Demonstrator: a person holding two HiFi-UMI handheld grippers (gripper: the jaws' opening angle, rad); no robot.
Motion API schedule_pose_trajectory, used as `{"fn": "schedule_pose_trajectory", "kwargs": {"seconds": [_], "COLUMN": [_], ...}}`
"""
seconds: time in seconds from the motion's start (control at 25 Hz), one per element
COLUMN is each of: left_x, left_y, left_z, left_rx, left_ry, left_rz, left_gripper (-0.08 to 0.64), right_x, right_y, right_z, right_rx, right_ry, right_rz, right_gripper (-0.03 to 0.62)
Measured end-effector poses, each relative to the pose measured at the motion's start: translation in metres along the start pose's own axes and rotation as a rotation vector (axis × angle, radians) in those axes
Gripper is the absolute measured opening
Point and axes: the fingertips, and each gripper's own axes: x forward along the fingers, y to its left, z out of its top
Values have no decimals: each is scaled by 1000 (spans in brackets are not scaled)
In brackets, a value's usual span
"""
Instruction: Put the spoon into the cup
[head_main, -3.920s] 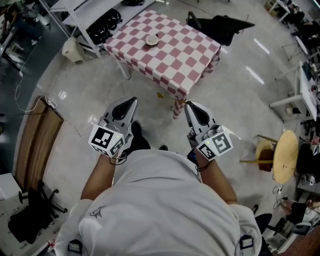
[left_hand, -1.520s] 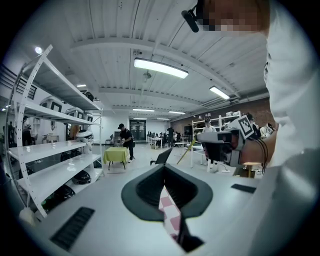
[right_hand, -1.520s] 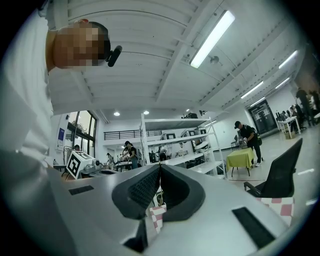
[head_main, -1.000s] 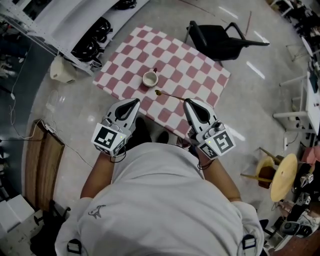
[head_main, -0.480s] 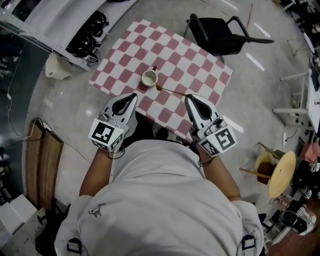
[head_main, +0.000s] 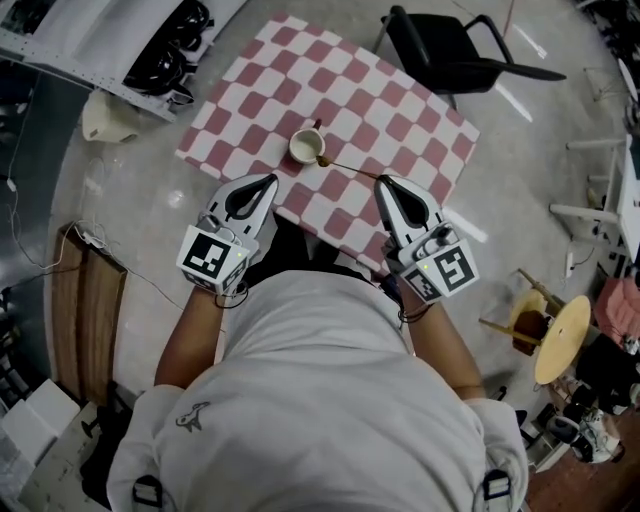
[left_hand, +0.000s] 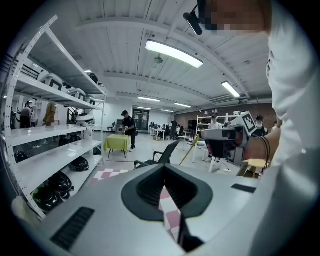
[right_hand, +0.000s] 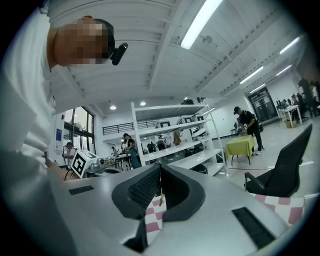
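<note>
your right gripper (head_main: 384, 184) has its jaws pressed together on the handle end of the spoon (head_main: 348, 169), so the spoon sticks out ahead of the tips and slants left toward the cup (head_main: 305, 147). in the right gripper view the right gripper (right_hand: 160, 171) shows no gap, only a thin sliver hanging at the seam, which is probably the spoon (right_hand: 160, 198) handle. half a second ago the spoon's bowl sat just short of the cup, on its right side; now the bowl is at the cup's near-right rim. from the head view i can't tell whether it is over the opening or only touching the edge.

your left gripper (head_main: 267, 183) has its jaws together on nothing. in the left gripper view the left gripper (left_hand: 164, 167) shows only the checked cloth below the seam. the cup stands ahead of those jaws and a little to their right, well apart from them, much as it did half a second ago.

the checked table (head_main: 410, 110) now reaches right under both sets of tips; four seconds ago it lay well ahead of you, with the spoon already in the right jaws.
</note>
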Motion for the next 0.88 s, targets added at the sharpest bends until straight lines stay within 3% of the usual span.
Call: {"fn": "schedule_pose_trajectory", "kwargs": {"seconds": [0.88], "left_x": [48], "left_y": [55], "left_z": [-63], "left_rx": [-90], "left_ry": [112], "left_rz": [-88], "left_gripper": [14], "right_x": [72], "right_y": [-46], "right_z": [-66], "right_rx": [82], "right_ry": [120], "right_rz": [-41], "right_gripper": [34]}}
